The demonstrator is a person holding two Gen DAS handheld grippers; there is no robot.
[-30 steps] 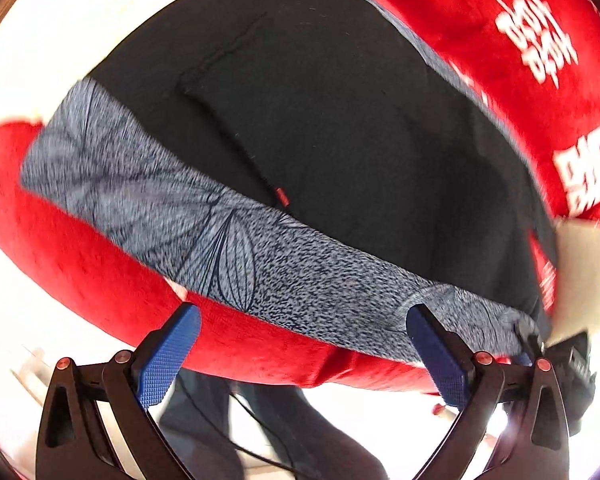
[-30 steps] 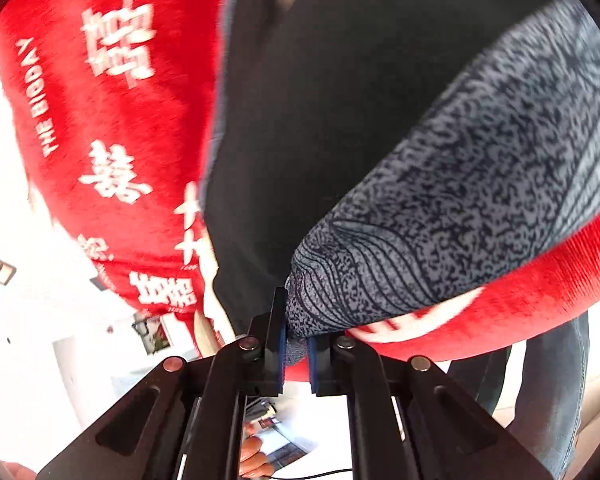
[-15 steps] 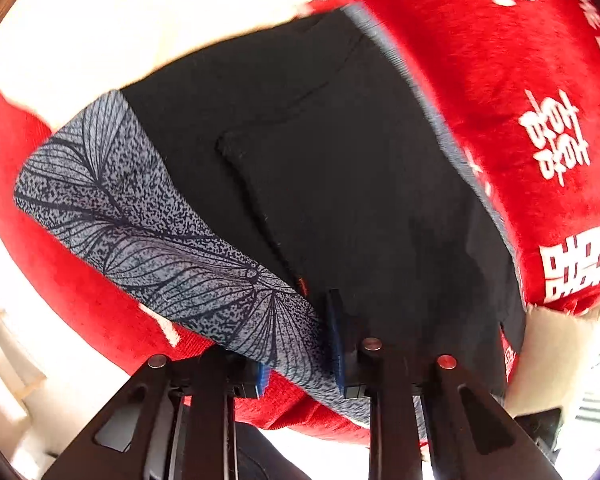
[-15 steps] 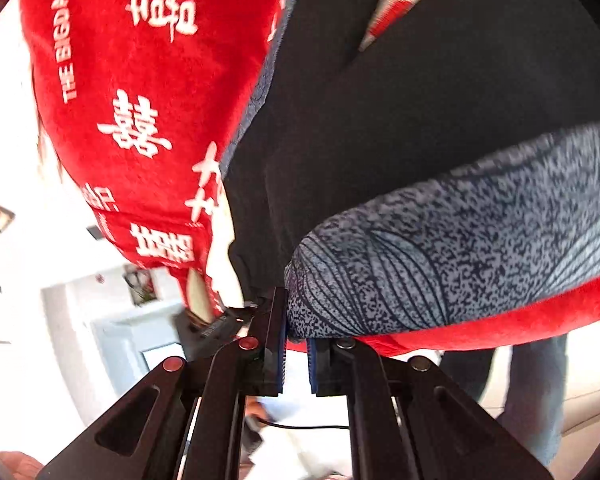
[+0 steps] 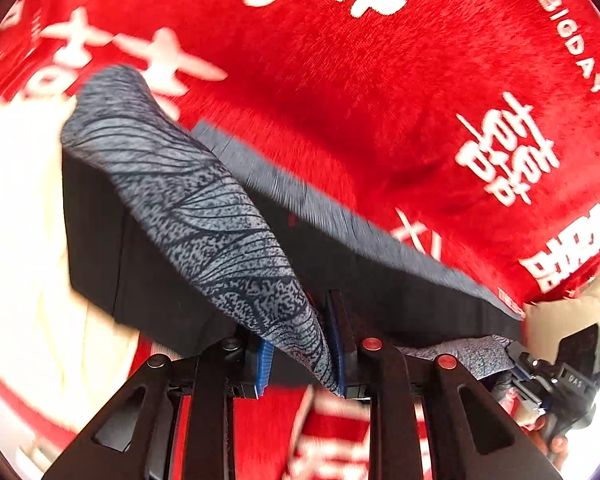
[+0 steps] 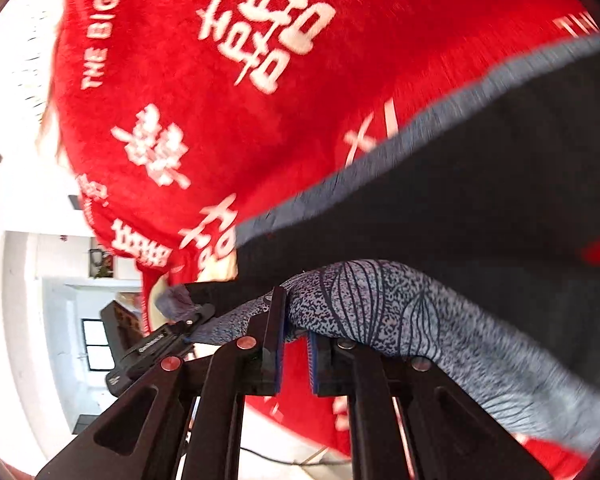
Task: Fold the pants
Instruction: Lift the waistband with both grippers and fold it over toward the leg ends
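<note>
The black pants have a grey leaf-patterned waistband and lie on a red cloth with white characters. My left gripper is shut on the waistband and holds it lifted above the cloth. My right gripper is shut on the waistband's other end, also lifted. The black fabric hangs folded beneath, with its far grey edge on the cloth. The right gripper also shows in the left wrist view at lower right.
The red cloth covers the table and drops off at its left edge. A white room with a window lies beyond. A cream-coloured area shows at the left of the left wrist view.
My left gripper has closed on the waistband. Both grippers have lifted the waistband and carried it forward over the pants, so more red cloth shows ahead.
</note>
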